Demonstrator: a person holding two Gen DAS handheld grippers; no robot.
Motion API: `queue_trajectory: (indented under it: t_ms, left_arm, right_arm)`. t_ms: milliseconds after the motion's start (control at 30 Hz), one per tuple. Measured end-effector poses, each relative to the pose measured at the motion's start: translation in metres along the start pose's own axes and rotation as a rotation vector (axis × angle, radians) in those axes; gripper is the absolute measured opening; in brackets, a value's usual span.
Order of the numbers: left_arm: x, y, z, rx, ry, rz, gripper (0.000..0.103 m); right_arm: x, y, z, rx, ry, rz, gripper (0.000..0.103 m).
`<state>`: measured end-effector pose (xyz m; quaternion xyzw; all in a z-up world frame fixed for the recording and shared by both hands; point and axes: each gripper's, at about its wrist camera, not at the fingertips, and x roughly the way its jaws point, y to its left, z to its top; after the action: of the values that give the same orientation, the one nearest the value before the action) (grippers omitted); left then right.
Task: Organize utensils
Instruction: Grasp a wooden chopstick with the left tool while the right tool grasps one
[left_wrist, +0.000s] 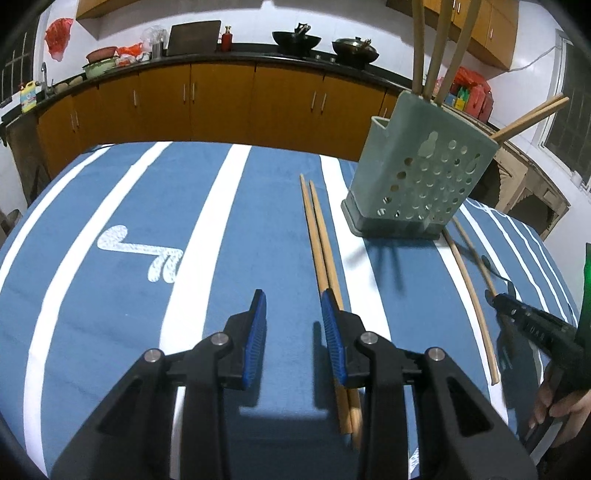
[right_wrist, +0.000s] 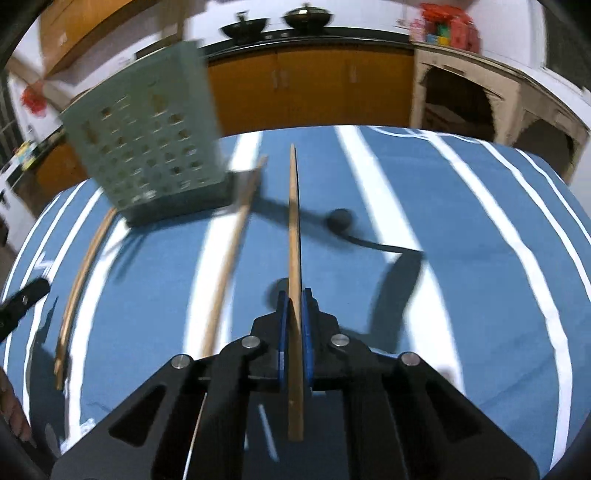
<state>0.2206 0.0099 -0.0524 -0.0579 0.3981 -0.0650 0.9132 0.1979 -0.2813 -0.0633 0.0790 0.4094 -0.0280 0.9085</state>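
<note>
Two tools: right tool (right_wrist: 294, 295) clamped on one chopstick (right_wrist: 294, 221), left tool (left_wrist: 293, 306) partly open, empty.

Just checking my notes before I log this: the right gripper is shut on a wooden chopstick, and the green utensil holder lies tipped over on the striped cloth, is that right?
Not quite. The green utensil holder stands upright on the striped cloth, with utensils sticking up out of it, as the left wrist view shows. The right gripper is indeed shut on a wooden chopstick.
</note>
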Motion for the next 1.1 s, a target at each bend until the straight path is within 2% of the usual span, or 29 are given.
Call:
queue_trajectory:
  t_ms: [167, 367, 633, 767, 867, 1100]
  left_arm:
    - [0.008, -0.008, 0.000, 0.032, 0.025, -0.019, 0.028]
    - [0.021, -0.016, 0.001, 0.064, 0.060, 0.003, 0.020]
    - [0.028, -0.024, -0.001, 0.096, 0.075, -0.002, 0.020]
    - [0.030, -0.026, -0.001, 0.106, 0.078, 0.018, 0.014]
    - [0.031, -0.021, 0.001, 0.088, 0.078, 0.035, 0.008]
    - [0.028, 0.011, 0.009, 0.028, 0.076, 0.108, 0.008]
  right_arm:
    - [0.000, -0.020, 0.003, 0.044, 0.000, -0.003, 0.008]
    - [0.000, -0.018, 0.001, 0.025, -0.007, -0.012, 0.008]
    - [-0.001, -0.018, 0.001, 0.025, -0.006, -0.007, 0.008]
    - [0.000, -0.018, 0.002, 0.023, -0.005, -0.008, 0.008]
    - [0.000, -0.017, 0.002, 0.019, -0.005, -0.007, 0.009]
    - [-0.002, -0.022, 0.001, 0.028, -0.007, -0.009, 0.008]
